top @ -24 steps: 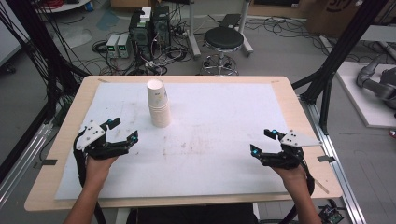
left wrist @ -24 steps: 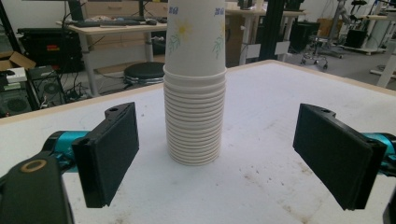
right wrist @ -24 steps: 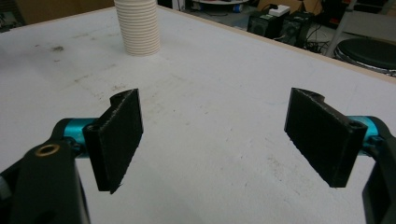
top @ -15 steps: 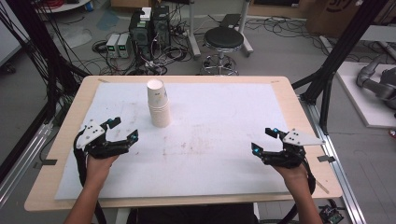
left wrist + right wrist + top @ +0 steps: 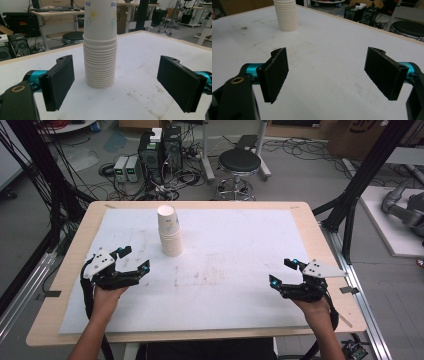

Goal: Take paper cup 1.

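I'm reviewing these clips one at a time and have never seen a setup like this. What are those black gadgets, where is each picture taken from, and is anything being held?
There is no robot here: a person holds a hand-operated two-jaw tool in each hand. The high view looks down from above the person's side of the table, which is covered with a white sheet. In it the left gripper is at the left and the right gripper at the right. The other two pictures come from small cameras riding on the tools, each looking out between its own black jaws. A stack of paper cups stands upside down on the sheet, closer to the left gripper, whose camera looks straight at it. Both grippers are open and hold nothing.
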`<state>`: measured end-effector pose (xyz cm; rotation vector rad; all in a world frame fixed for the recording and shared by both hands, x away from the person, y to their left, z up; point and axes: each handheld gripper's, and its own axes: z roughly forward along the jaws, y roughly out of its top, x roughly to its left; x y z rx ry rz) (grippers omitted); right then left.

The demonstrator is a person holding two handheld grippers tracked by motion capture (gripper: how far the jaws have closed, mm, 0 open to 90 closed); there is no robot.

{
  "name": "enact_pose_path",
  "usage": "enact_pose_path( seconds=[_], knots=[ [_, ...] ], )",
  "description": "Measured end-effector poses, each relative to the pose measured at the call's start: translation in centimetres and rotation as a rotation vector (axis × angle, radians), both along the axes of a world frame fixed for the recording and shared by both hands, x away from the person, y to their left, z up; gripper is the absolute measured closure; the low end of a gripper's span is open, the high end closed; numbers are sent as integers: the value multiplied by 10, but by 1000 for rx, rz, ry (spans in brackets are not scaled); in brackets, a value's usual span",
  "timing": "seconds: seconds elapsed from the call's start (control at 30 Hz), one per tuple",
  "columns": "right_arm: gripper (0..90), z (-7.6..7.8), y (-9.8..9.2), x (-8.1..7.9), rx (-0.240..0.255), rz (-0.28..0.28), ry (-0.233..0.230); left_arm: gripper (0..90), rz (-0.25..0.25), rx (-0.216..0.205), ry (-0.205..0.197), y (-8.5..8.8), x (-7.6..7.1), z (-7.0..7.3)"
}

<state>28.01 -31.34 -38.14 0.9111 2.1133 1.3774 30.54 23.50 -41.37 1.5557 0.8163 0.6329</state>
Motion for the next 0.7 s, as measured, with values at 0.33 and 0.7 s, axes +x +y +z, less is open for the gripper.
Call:
enact_pose_path(
  seconds=[0.33,0.7],
  knots=[
    [198,0,1,-1,-4,8,5,143,-16,14,24,-5,4,8],
    [198,4,5,-2,-11,23,-11,143,-38,33,34,-14,29,42]
  ],
)
